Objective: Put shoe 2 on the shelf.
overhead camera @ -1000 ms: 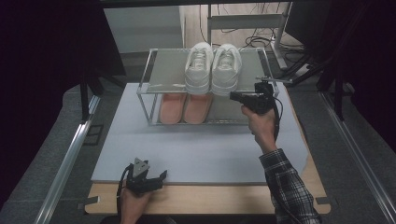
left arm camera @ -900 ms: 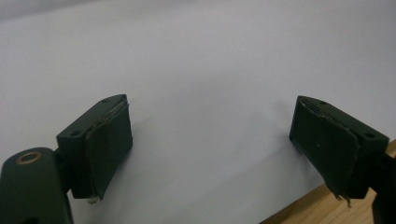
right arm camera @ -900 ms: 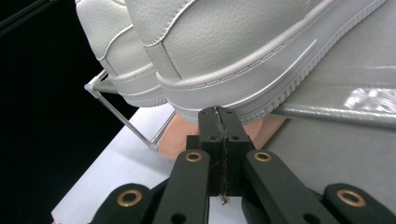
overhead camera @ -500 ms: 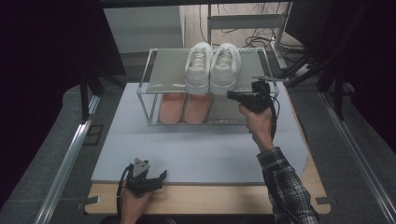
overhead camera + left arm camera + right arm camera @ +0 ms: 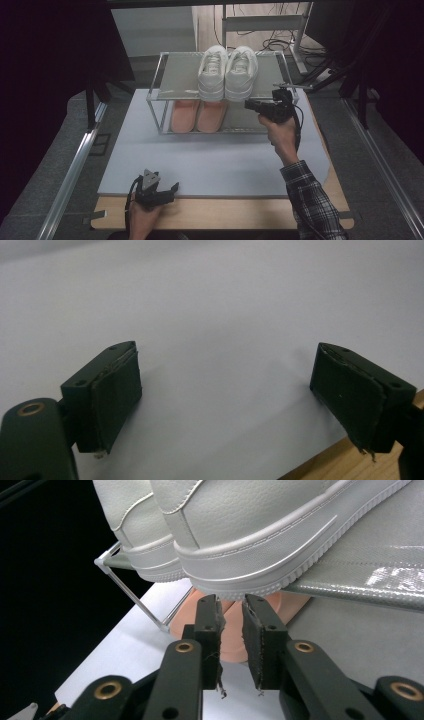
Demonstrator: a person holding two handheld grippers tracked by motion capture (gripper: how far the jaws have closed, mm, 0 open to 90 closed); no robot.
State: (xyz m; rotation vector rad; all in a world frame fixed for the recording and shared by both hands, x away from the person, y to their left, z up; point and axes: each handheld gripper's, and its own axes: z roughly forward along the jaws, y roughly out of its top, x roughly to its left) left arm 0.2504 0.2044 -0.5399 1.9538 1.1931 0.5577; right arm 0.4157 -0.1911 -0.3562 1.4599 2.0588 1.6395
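Note:
A pair of white sneakers (image 5: 227, 72) stands on the top shelf of a metal rack (image 5: 175, 75). A pair of salmon-pink shoes (image 5: 197, 115) lies under it. My right gripper (image 5: 248, 104) points at the rack's front, just below the nearer sneaker's heel (image 5: 250, 530). Its jaws (image 5: 231, 602) have just been opening and stand a little apart with nothing between them; the pink shoe (image 5: 295, 602) lies beyond. My left gripper (image 5: 172, 189) rests at the front of the mat, open wide and holding nothing (image 5: 226, 349).
The rack stands at the back of a pale grey mat (image 5: 215, 160) on a wooden table (image 5: 225, 212). Cables and a metal stand (image 5: 265, 25) lie behind the rack. Aluminium rails (image 5: 70, 170) run along both sides of the table.

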